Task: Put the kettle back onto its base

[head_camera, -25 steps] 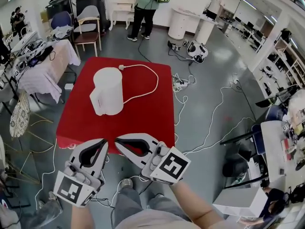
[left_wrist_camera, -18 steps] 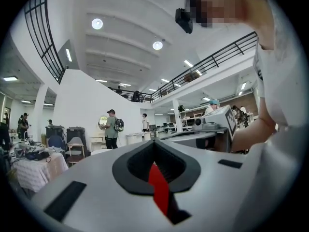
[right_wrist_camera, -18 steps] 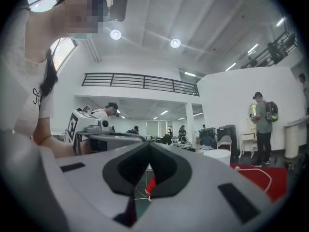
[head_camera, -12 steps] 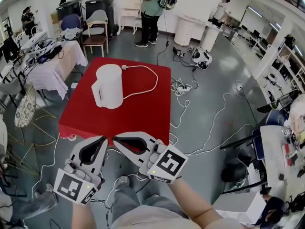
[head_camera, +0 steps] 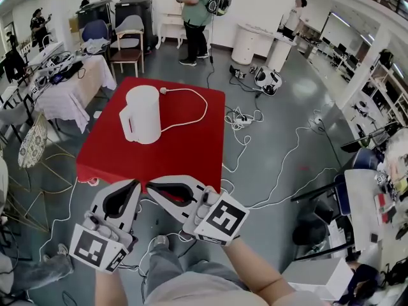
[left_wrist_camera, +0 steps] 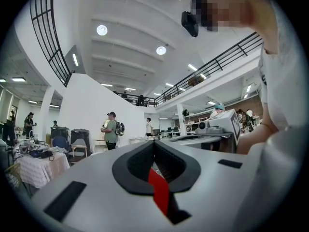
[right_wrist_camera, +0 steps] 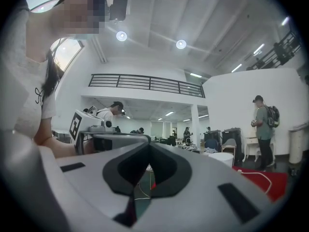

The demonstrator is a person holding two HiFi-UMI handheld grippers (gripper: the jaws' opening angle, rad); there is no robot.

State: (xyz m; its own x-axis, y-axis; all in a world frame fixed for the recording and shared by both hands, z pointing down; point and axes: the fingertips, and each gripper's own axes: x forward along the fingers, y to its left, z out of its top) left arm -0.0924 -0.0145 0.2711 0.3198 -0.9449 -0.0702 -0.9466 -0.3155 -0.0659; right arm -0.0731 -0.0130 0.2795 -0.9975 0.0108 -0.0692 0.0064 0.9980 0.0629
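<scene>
Kettle (head_camera: 141, 113) on table (head_camera: 191, 146), well beyond left gripper (head_camera: 134, 187), right gripper (head_camera: 153, 187) — both closed

Bright, even light is pouring down from ceiling lamps (left_wrist_camera: 101, 30) and strip lights (left_wrist_camera: 76, 59), leaving faint, soft shadows on the grey floor (head_camera: 268, 113), which is giving off a pale sheen. The head view is bending straight lines at its edges. Both gripper views are sitting inside a black circular border, with the nearest foreground looking soft and the far hall showing sharp
</scene>
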